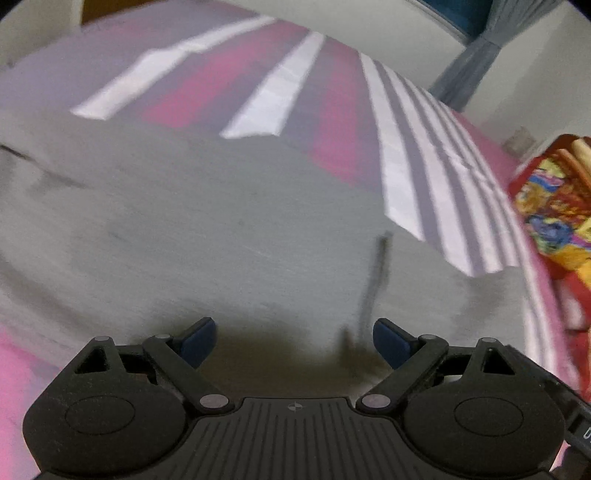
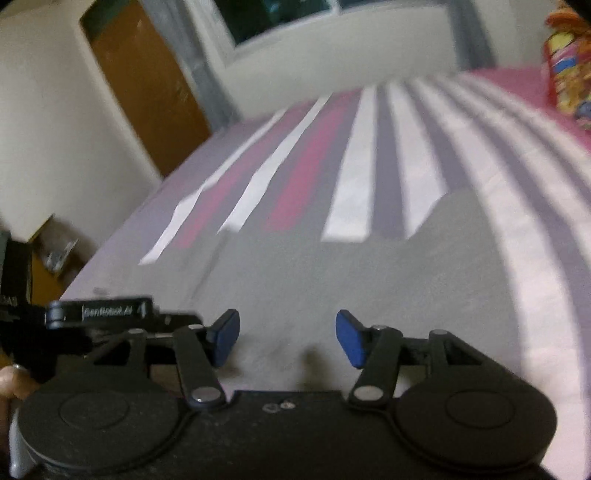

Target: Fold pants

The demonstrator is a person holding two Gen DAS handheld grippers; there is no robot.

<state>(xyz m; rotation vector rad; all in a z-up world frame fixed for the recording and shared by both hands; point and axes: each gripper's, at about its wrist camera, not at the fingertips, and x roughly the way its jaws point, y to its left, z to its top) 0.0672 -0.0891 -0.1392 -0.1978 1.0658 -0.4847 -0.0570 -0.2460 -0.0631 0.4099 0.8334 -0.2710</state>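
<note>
While both cameras are blurred, each shows the grey pants (image 1: 207, 229) spread flat on a bed whose cover (image 1: 280, 96) is striped in white, grey, pink and magenta. In the left wrist view the left gripper (image 1: 294, 341) hangs low over the pants with its blue pads (image 1: 197, 341) set wide apart and nothing between them; the grey cloth fills the space ahead of it and a dark cord-like streak (image 1: 375, 280) lies on the cloth just beside the right-hand pad. Only this view shows the far edge of the pants cutting straight across the stripes, and a brightly printed red and yellow cushion (image 1: 554, 210) lying close beside the pants at the edge of the bed. The right wrist view shows the right gripper (image 2: 287, 339), also spread wide and empty, just above the pants (image 2: 332, 280), whose near part runs under its pads (image 2: 351, 338). This view alone shows the room beyond the bed: a brown door (image 2: 144, 85) in a pale wall, a dark window (image 2: 273, 14) past the far end of the pants, and part of the left gripper (image 2: 107, 312) just beside the pants. The cushion (image 2: 565, 70) appears here only as a small patch far from the pants.
</note>
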